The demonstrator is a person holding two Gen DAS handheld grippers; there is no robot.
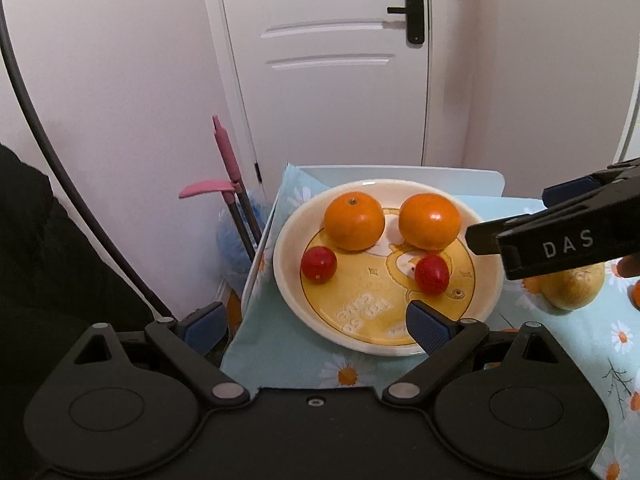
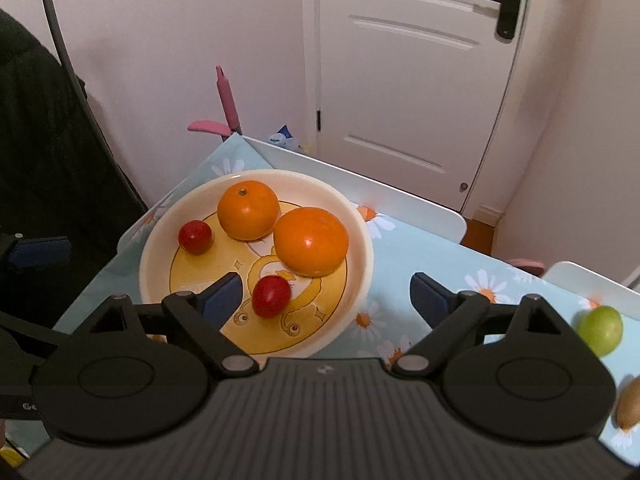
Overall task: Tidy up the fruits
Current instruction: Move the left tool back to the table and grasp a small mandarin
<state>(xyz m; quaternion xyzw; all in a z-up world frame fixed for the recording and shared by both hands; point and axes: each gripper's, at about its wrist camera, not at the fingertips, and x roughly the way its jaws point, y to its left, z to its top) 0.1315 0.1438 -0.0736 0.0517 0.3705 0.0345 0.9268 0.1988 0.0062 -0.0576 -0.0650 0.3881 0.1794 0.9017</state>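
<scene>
Closest to me, the right gripper [image 2: 324, 296] hangs over the near rim of the plate [image 2: 362, 240], its blue ribbed pads spread wide with nothing between them; the small red tomato [image 2: 271, 296] sits on the plate just below the gap, untouched, so I'd judge it has been set down there. The left gripper [image 1: 316, 320] hovers at the plate's other side, fingers also released and empty, one pad over the rim, the other out past the table edge, probably just waiting its turn.

The plate is glossy cream ceramic with a yellow cartoon centre and a raised lip that keeps round fruit from rolling off. On it lie a second smooth tomato [image 2: 195, 237] and, further back, two dimpled, waxy oranges [image 2: 248, 210] touching each other. The gathering looks well along.

Off to the right, on the pale blue daisy-print tablecloth [image 2: 400, 240], a round green fruit [image 2: 601, 330] and a dull brown, fuzzy-looking one [image 2: 630, 404] remain outside the plate, likely next. A yellowish pear-like fruit [image 1: 576, 290] shows in the left view behind the right gripper.

Beyond the table stands a white panelled door [image 2: 400, 80] with a black handle.
</scene>
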